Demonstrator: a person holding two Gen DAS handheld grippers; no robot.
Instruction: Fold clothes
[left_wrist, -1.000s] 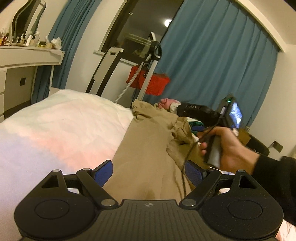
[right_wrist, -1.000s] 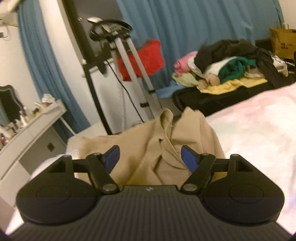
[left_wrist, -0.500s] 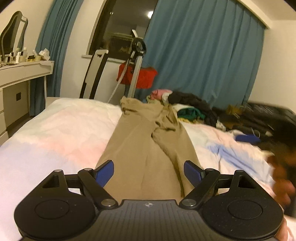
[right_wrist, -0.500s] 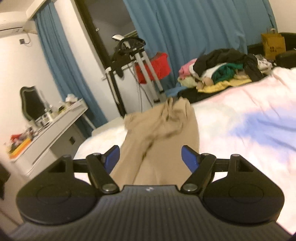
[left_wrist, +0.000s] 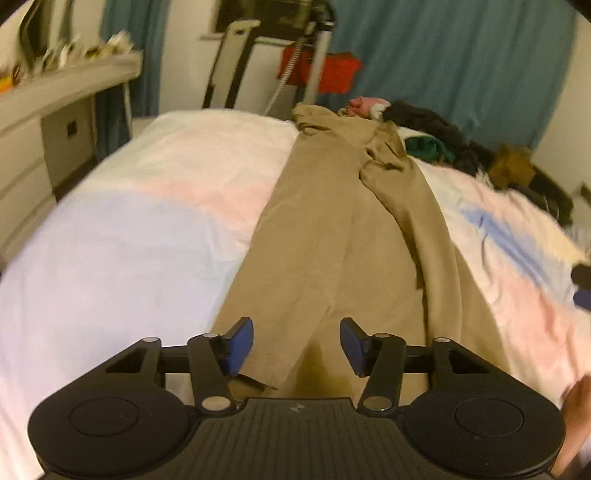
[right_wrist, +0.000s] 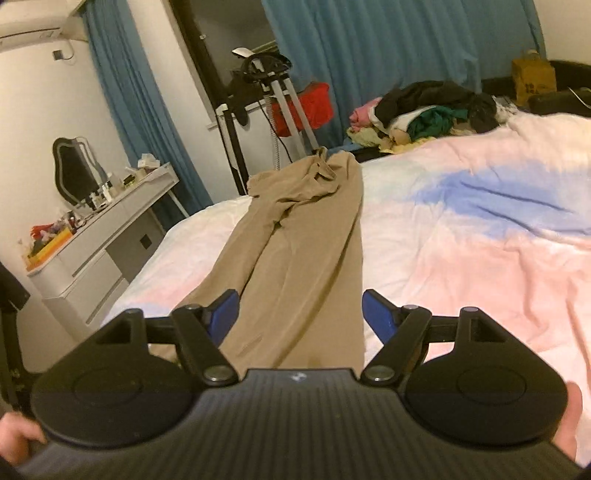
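Note:
Khaki trousers (left_wrist: 332, 221) lie lengthwise on the pastel duvet (left_wrist: 129, 240), with the waist at the far end and the legs running toward me. My left gripper (left_wrist: 295, 345) hovers over the near leg end. Its jaws are closing with the cuff between the blue pads, which do not press on the cloth. In the right wrist view the trousers (right_wrist: 303, 240) stretch away across the duvet (right_wrist: 461, 240). My right gripper (right_wrist: 301, 315) stands open over a leg, pads wide apart on either side of it.
A pile of mixed clothes (right_wrist: 432, 107) lies beyond the bed's far edge, seen also as a dark heap (left_wrist: 432, 125). A white dresser (right_wrist: 110, 236) with small items lines the left wall. A stand with a red bag (right_wrist: 314, 103) is in front of blue curtains.
The right gripper has pulled back from the waist end to the leg end. The left gripper has tipped downward over the cuff and its jaws have narrowed.

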